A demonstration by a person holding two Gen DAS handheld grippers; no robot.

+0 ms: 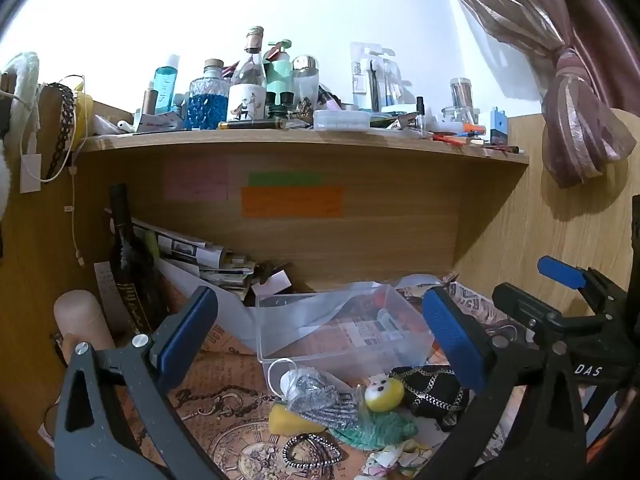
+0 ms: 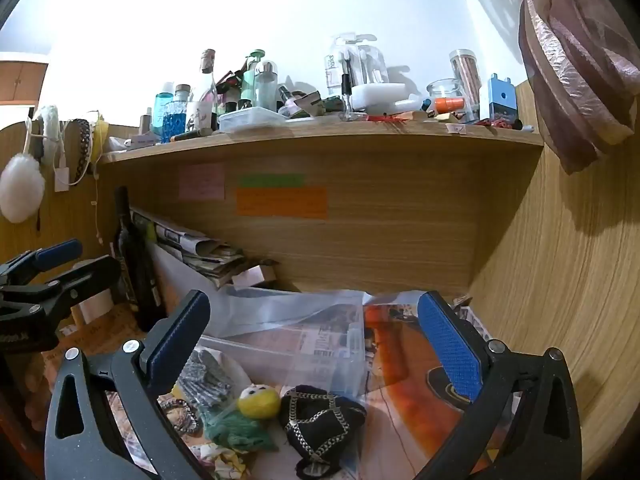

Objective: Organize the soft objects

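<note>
A pile of soft things lies on the patterned desk mat in front of a clear plastic box: a yellow-headed doll in a green knit dress, a black pouch with a chain, a grey sparkly scrunchie and a braided hair band. My left gripper is open and empty above the box and pile. My right gripper is open and empty over the doll and the black pouch. The box stands just behind them.
A wooden shelf crowded with bottles and jars hangs over the desk. A dark wine bottle and stacked newspapers stand at the back left. A wooden side wall is on the right, with a curtain above.
</note>
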